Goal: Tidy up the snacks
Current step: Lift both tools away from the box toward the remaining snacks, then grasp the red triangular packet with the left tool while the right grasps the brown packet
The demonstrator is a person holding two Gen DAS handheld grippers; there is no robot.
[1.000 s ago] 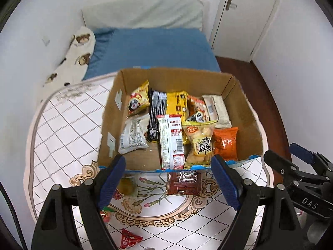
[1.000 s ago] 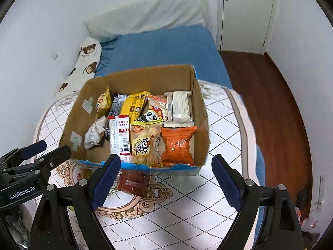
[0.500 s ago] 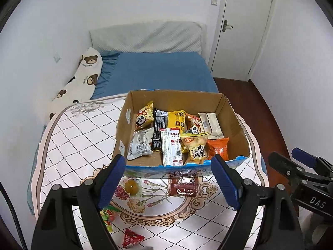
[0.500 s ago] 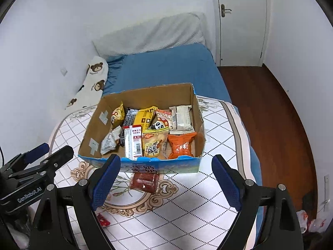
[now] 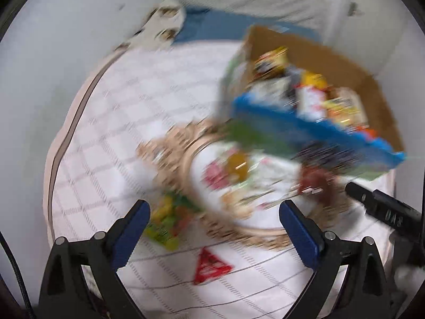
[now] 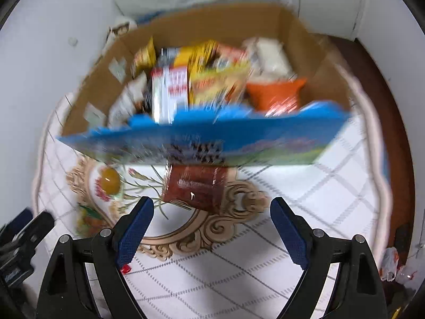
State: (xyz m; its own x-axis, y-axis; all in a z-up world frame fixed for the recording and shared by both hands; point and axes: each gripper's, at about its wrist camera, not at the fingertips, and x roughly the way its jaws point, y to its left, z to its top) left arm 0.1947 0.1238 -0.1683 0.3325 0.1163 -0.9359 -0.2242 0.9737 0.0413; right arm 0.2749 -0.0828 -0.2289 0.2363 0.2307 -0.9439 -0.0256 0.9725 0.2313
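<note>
Box: cardboard box (image 6: 313, 53) with a blue front wall, at 12 o'clock in the right wrist view, at 2 o'clock in the left wrist view; standing on the tabletop (image 6: 305, 202).
Already packed: many snack packets inside, standing or leaning in rows; orange packet (image 6: 276, 93) at the right end, red-and-white carton (image 6: 172, 90) near the middle, yellow bags behind. Blur hides the finer detail.
Left outside: dark red packet (image 6: 196, 186) lying flat just in front of the box wall; amber jelly cup (image 6: 109, 179) at 10 o'clock of it; green-and-yellow packet (image 5: 170, 220) and small red triangular packet (image 5: 209, 265) nearer the front edge.
Left tool (image 5: 212, 228): spread wide, nothing between the blue pads; green-and-yellow packet just beside its left pad.
Right tool (image 6: 211, 228): spread wide, nothing held; dark red packet at 12 o'clock, close ahead.
Progress: judged well past halfway; most snacks boxed, four loose ones visible.
Remaining: each loose snack to be picked up and placed in the box; little free room apparent, so probably on top or wedged into gaps.
</note>
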